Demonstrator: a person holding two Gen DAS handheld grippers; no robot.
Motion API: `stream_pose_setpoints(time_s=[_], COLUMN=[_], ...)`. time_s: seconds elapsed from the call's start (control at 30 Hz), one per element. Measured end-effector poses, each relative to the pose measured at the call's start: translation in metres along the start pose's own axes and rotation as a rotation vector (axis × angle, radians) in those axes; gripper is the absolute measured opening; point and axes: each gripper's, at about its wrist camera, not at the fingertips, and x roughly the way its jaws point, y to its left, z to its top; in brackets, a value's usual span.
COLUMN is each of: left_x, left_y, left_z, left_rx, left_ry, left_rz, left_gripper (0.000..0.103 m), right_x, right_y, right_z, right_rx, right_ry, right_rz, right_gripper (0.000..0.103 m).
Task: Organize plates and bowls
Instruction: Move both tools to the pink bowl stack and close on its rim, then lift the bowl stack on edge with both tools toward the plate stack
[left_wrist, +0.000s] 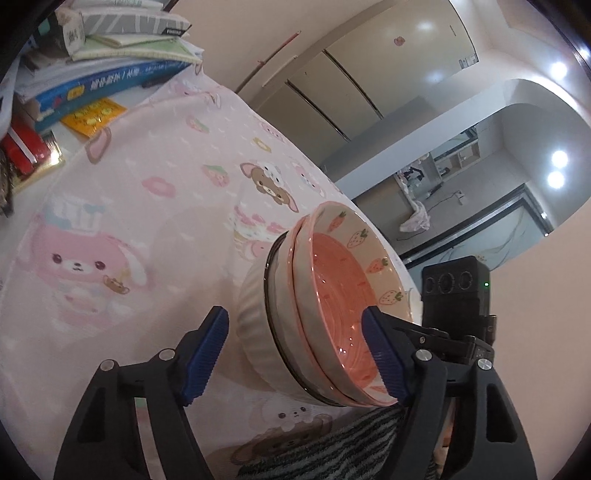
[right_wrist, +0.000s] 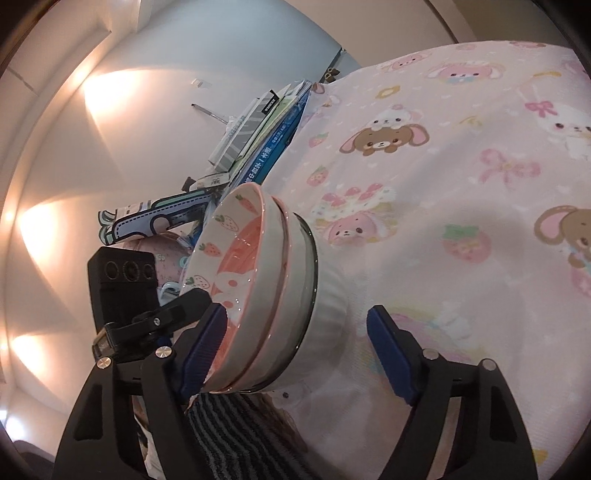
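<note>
A stack of nested bowls stands on the pink cartoon tablecloth (left_wrist: 159, 158). The top bowl (left_wrist: 343, 280) is pink inside with a strawberry rim, over a second pink-rimmed bowl and a white ribbed bowl (left_wrist: 251, 325) with a dark rim. My left gripper (left_wrist: 295, 354) is open, its blue pads on either side of the stack. The same stack (right_wrist: 266, 291) shows in the right wrist view, with the ribbed bowl (right_wrist: 328, 299) at the bottom. My right gripper (right_wrist: 295, 354) is open around the stack from the opposite side. Each view shows the other gripper's camera body beside the bowls.
A pile of books (left_wrist: 110, 70) lies at the far end of the table, also seen in the right wrist view (right_wrist: 258, 133). A striped grey towel (left_wrist: 332, 443) lies at the near table edge (right_wrist: 229, 435). A red box (left_wrist: 22, 147) sits at far left.
</note>
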Motion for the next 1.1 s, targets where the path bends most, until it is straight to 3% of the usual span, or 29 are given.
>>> stream_pose_setpoints(time_s=[0.17,0.53,0.6,0.67,0.73,0.8,1.1], left_x=[0.006,0.007,0.004,0.0,-0.003,-0.003,-0.006], left_y=[0.012,0.014,0.012,0.008,0.005,0.005,-0.022], left_z=[0.0,-0.001,-0.002,0.0,0.001,0.003,0.013], left_rx=[-0.062,-0.066,-0.056,-0.039,-0.027,-0.02,0.039], left_ry=[0.021,0.003,-0.009,-0.028,-0.041,-0.036,-0.041], left_rz=[-0.05,-0.045,-0.033,-0.031,-0.017,0.0,0.022], left_gripper=[0.067,0.063,0.057,0.053,0.05,0.044,0.043], right_x=[0.007,0.018,0.016,0.012,0.01,0.01,-0.005], right_y=[-0.007,-0.007,-0.01,-0.013,-0.013,-0.012,-0.003], right_z=[0.0,0.0,-0.001,-0.001,-0.001,-0.001,0.001], right_rx=[0.042,0.045,0.068,0.087,0.076,0.072,0.052], right_ry=[0.011,0.016,0.002,-0.016,-0.026,-0.021,-0.049], right_rz=[0.079,0.054,0.064,0.068,0.046,0.059,0.06], right_gripper=[0.069,0.061,0.056,0.044,0.038,0.038,0.038])
